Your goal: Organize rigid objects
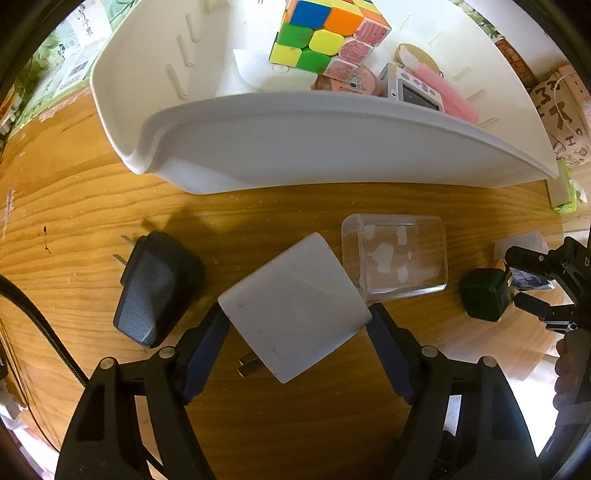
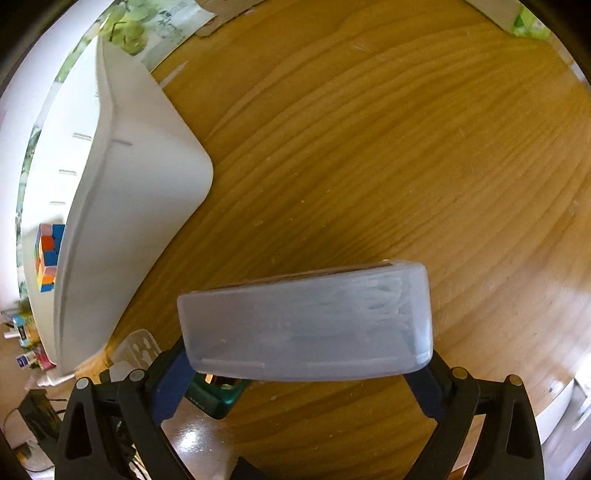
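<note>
White charger (image 1: 295, 306) tilted — frosted box (image 2: 306, 325) level, above table.

On the table (image 1: 92, 206), the bin (image 1: 295, 147) stands at the back with the puzzle cube (image 1: 325, 33) and a small device (image 1: 413, 88) inside it. In front of it the white charger (image 1: 295, 310) sits between the left gripper (image 1: 297, 325) fingers, the black adapter (image 1: 155, 288) to its left, the clear box (image 1: 399, 254) touching its right corner (a dark cube (image 1: 484, 295) lies further right). The frosted case (image 2: 306, 325) spans the right gripper (image 2: 306, 373), right of the bin.
</note>
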